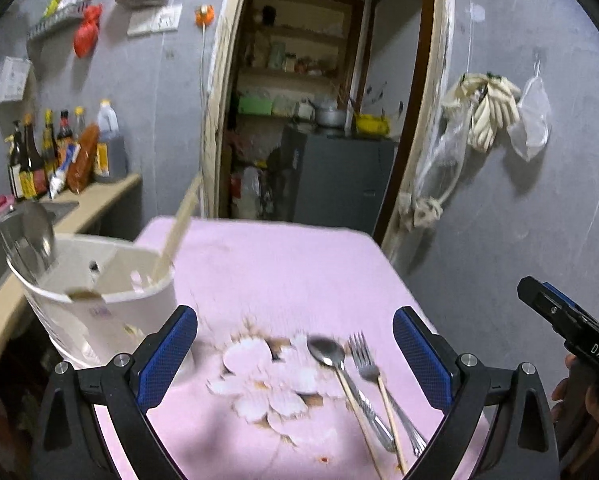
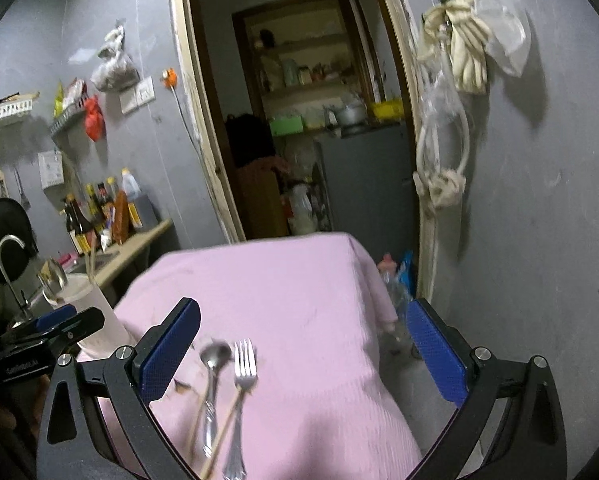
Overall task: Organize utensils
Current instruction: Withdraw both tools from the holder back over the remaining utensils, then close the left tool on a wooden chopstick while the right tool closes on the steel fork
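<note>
A metal spoon (image 1: 326,351), a metal fork (image 1: 364,360) and two wooden chopsticks (image 1: 387,404) lie together on the pink cloth-covered table (image 1: 283,272). A white utensil holder (image 1: 99,300) stands at the table's left, with a ladle (image 1: 37,228) and a wooden chopstick (image 1: 177,232) in it. My left gripper (image 1: 295,360) is open and empty above the cloth, between holder and utensils. My right gripper (image 2: 303,356) is open and empty, hovering over the spoon (image 2: 215,354) and fork (image 2: 245,362). The holder also shows in the right wrist view (image 2: 95,312).
A counter (image 1: 99,200) with sauce bottles (image 1: 51,152) and a sink runs along the left wall. A doorway (image 1: 323,112) behind the table opens onto shelves and a grey cabinet. Bags and cloths hang on the right wall (image 1: 495,112). The table's right edge drops to the floor (image 2: 403,364).
</note>
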`<state>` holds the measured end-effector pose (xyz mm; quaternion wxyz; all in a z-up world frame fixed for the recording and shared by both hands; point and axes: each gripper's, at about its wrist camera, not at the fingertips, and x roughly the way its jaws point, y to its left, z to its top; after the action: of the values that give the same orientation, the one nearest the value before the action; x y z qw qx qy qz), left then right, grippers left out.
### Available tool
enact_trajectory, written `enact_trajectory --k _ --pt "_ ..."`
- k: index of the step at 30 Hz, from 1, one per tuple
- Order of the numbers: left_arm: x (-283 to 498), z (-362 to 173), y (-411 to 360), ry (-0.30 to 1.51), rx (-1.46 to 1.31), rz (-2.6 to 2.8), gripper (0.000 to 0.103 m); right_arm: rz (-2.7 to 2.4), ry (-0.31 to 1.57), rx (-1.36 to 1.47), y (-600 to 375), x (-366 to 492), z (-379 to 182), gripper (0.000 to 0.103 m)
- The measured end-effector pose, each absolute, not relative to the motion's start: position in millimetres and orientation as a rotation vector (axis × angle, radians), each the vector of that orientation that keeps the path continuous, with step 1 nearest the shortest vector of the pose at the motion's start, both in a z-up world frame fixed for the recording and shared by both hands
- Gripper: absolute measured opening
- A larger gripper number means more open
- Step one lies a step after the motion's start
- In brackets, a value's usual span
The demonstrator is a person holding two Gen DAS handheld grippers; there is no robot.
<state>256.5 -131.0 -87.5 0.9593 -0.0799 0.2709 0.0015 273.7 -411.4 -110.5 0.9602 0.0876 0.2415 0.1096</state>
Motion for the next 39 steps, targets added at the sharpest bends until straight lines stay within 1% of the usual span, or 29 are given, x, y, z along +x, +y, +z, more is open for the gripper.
enact_trajectory --k 8,14,15,16,18,19,20,21,22,23,24,26,28,30,33,35,37,39 --pt "271 -132 -142 0.659 -0.173 -0.040 0.099 0.253 0.590 0.196 -410 287 -166 0.101" --pt "282 -159 -149 0.734 -0.184 -0.094 0.098 0.286 0.667 0.186 -407 301 -195 0.101" --pt "283 -162 -150 0.741 -0.187 -0.105 0.095 0.291 0.677 0.180 -405 303 -198 0.100" --pt "284 -164 -150 0.748 -0.187 -0.115 0.092 0.298 0.687 0.177 -404 305 -200 0.097" --pt "287 -169 -153 0.773 -0.185 -0.137 0.081 0.315 0.714 0.181 -403 312 -206 0.090" --pt "290 -172 -154 0.788 -0.184 -0.149 0.079 0.322 0.726 0.183 -402 314 -208 0.083" --pt "292 -173 -156 0.797 -0.185 -0.158 0.073 0.332 0.744 0.184 -400 317 -211 0.077" --pt "294 -176 -157 0.810 -0.186 -0.170 0.067 0.342 0.760 0.185 -398 321 -214 0.075" --pt "296 -179 -158 0.827 -0.187 -0.184 0.064 0.353 0.773 0.187 -397 323 -216 0.071" --pt "298 -181 -159 0.839 -0.190 -0.193 0.058 0.360 0.779 0.188 -397 325 -218 0.066" --pt "299 -182 -159 0.848 -0.191 -0.200 0.052 0.376 0.789 0.190 -394 328 -220 0.064" --pt "302 -186 -161 0.872 -0.192 -0.215 0.047 0.398 0.803 0.190 -390 332 -223 0.058" --pt "307 -189 -163 0.903 -0.187 -0.229 0.042 0.416 0.816 0.191 -386 335 -225 0.055" --pt "309 -190 -167 0.913 -0.174 -0.230 0.037 0.433 0.826 0.191 -382 337 -227 0.054" --pt "315 -192 -168 0.931 -0.164 -0.224 0.032 0.449 0.838 0.193 -378 341 -228 0.054" --pt "321 -194 -168 0.944 -0.160 -0.227 0.031 0.457 0.843 0.196 -377 344 -229 0.054" --pt "326 -194 -170 0.952 -0.159 -0.230 0.027 0.463 0.846 0.197 -375 347 -229 0.054" --pt "328 -195 -168 0.965 -0.186 -0.262 0.017 0.469 0.850 0.196 -374 350 -229 0.054"
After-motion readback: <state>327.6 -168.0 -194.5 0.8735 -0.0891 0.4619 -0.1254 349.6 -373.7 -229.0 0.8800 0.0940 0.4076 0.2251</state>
